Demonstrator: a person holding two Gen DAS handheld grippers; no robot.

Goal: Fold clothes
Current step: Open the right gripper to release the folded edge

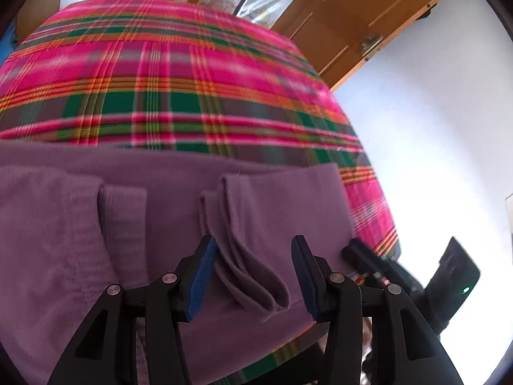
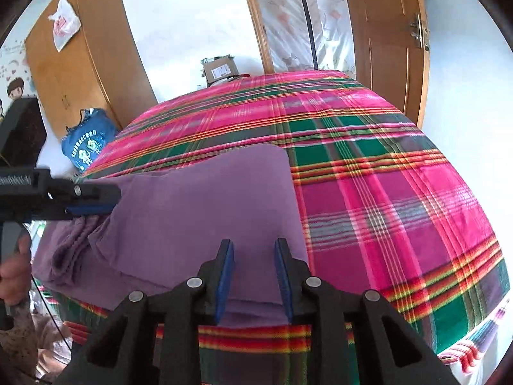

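plaid bed (image 2: pixel 384 192) bears purple garment (image 2: pixel 198 199) lying crosswise; both fingers released, right widening.

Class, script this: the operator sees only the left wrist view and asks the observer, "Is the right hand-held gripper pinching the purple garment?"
Observer: No. The right hand-held gripper has its jaws apart over the near edge of the purple garment, pinching nothing.
Operator: What is that blue sliver beside the bed?
Observer: A blue bag with printed figures, next to the bed.
Operator: Anything behind it?
Observer: A wooden wardrobe with a white plastic bag hanging on it.
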